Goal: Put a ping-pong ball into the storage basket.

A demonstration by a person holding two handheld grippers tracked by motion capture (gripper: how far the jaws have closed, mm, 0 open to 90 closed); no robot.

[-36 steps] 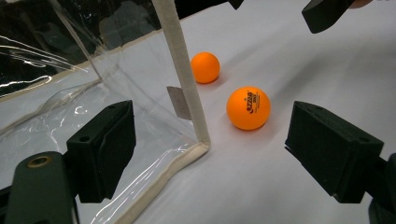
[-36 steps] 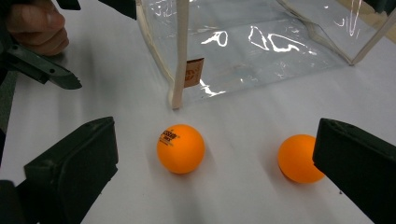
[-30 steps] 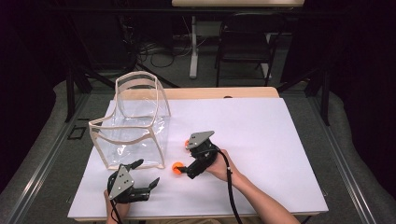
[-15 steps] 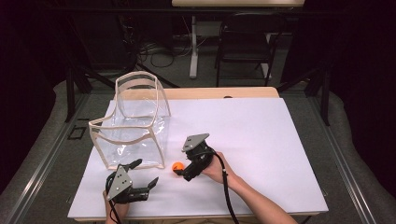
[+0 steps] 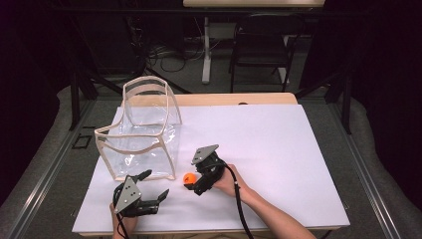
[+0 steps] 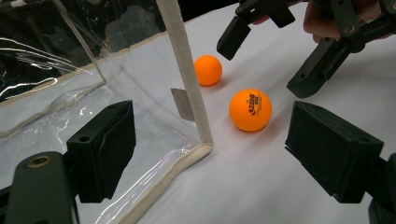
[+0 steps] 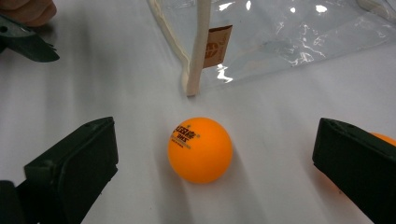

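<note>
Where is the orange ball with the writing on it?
The printed orange ping-pong ball lies on the white table cover, between the open jaws of the right gripper, just in front of the clear plastic bag's corner.

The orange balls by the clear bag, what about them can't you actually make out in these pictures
- Second ball, right gripper view: just an orange sliver, hidden behind a jaw of the right gripper.
- Near ball, left gripper view: its print is too small to read fully.
- High view: one orange spot beside the right gripper; the two balls cannot be told apart, too small.
- Clear bag: glare blurs its inside, so its contents are unclear.
</note>
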